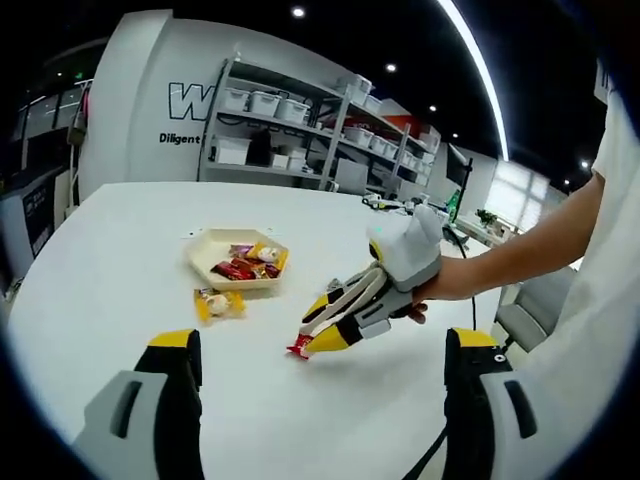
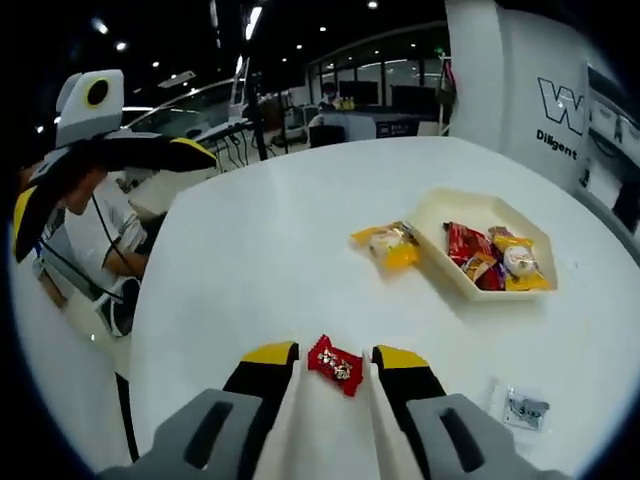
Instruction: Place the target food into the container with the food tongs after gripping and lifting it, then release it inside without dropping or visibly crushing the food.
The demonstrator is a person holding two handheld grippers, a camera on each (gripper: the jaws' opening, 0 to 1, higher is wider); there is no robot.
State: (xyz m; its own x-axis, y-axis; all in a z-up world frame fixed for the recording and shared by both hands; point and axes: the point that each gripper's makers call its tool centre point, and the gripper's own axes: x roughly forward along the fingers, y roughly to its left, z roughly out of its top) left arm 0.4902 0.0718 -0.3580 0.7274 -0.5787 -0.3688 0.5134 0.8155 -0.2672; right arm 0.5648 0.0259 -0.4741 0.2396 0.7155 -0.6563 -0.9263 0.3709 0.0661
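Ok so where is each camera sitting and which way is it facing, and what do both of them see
Left gripper view: rides the left gripper, looking across the white table at the right gripper, held by a hand; shelves behind.
Right gripper view: rides the right gripper, looking down its jaws at a red candy between the tips; the left gripper shows upper left.
Shared: the tray of snacks, a yellow packet beside it, the candy.

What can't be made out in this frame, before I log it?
- Whether the right tool pinches the red candy or only brackets it: both views too coarse.
- Candy wrapper print: too small.
- Sweets deep in the tray: overlapping, in both views.
- Small clear packet: contents too small, right gripper view.
- Wall lettering: cut off by shelving.
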